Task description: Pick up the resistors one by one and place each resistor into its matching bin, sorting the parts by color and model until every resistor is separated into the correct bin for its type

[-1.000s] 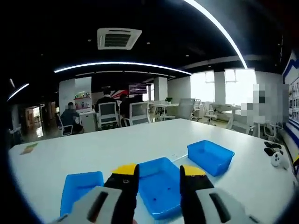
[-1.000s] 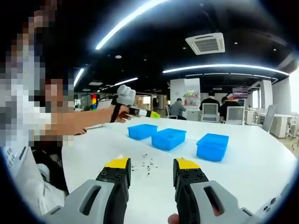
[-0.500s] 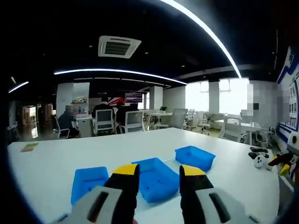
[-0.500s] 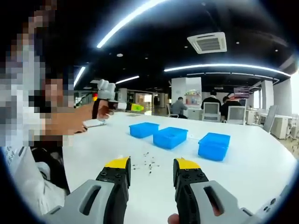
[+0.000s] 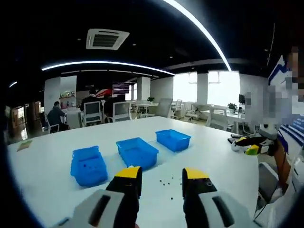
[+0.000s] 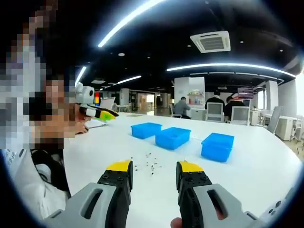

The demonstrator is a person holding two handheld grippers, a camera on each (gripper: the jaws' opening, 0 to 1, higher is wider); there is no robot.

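right gripper view: left tool (image 6: 102, 114) beyond resistors (image 6: 151, 166); both tools wide apart, nothing held

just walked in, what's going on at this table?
A person holds a two-jaw gripper in each hand over a white table. Both the left gripper and the right gripper are open and hold nothing. Three blue bins sit in a row on the table, with tiny loose resistors scattered in front of them. The resistors look too small to tell types apart. Sorting does not appear to have started: nothing is gripped yet.
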